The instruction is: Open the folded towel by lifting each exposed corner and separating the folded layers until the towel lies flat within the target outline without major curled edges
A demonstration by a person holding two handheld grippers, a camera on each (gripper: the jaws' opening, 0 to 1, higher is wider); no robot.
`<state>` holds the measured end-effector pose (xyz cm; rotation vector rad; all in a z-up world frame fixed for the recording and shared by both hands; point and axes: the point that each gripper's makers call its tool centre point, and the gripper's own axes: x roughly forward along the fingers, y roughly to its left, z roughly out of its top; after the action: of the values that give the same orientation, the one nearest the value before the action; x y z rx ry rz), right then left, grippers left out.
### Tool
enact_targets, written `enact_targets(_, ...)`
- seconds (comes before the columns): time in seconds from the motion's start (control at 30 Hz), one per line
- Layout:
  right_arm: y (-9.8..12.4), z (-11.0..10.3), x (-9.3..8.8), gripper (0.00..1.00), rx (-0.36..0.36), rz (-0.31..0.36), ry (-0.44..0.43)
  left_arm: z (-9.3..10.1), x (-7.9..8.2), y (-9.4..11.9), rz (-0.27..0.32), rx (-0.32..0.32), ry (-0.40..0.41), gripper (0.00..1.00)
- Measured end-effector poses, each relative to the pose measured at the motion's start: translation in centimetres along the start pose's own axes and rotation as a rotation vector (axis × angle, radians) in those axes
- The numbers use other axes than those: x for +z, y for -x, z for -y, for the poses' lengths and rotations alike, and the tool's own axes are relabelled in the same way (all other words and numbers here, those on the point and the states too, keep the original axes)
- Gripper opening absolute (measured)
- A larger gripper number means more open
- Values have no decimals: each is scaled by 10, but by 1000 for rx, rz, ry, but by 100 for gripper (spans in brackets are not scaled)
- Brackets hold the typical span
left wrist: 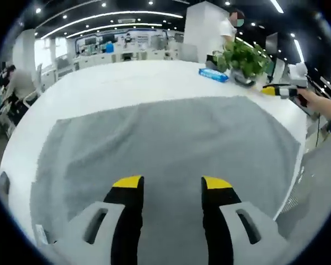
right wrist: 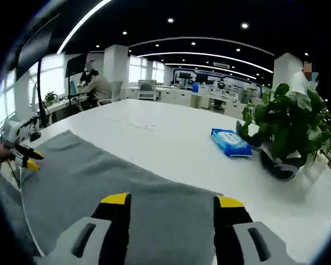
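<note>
On the white table [left wrist: 127,77] the towel [left wrist: 171,143] lies spread and looks flat, so we judge unfolding nearly done; next we'd check edges for curls; left gripper [left wrist: 171,185] and right gripper [right wrist: 171,201] hover released above it; at two o'clock a pot [right wrist: 278,163] holds a plant [right wrist: 284,124].

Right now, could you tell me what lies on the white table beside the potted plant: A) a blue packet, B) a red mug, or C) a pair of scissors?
A: a blue packet lies flat on the white table just beside the potted plant.
</note>
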<state>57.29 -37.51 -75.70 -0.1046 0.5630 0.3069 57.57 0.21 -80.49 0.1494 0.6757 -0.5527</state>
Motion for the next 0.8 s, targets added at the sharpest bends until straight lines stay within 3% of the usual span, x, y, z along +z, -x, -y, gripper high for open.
enact_targets(0.1,-6,-48,-34,85,119,-120,19,-12,-14,5,-62,26,-78,51)
enact_targets(0.17,-8,-66,-46,85,156,-155,19,-14,-19,5,-65,17,-72,55)
enact_targets(0.23,-13,-77,-66,87,170,-222,47,-17,-26,3,-87,13,-56,65)
enact_targets(0.27,-14,-76,-74,88,158,-256,55,-19,-31,1,-108,13,-48,70)
enact_targets(0.37,-17,-73,-94,91,138,-313,74,-20,-27,-1,-87,10,-45,70)
enact_targets(0.4,-19,-70,-86,91,126,-263,130,-18,-26,-2,-87,10,-57,70)
enact_targets(0.43,-17,-73,-87,91,131,-274,80,-18,-26,-2,-87,8,-58,70)
enact_targets(0.6,-20,-63,-88,97,110,-260,71,-15,-21,-9,-97,-15,-72,73)
enact_targets(0.8,-28,-31,-85,100,79,-237,48,-8,-7,-28,-94,-49,-100,73)
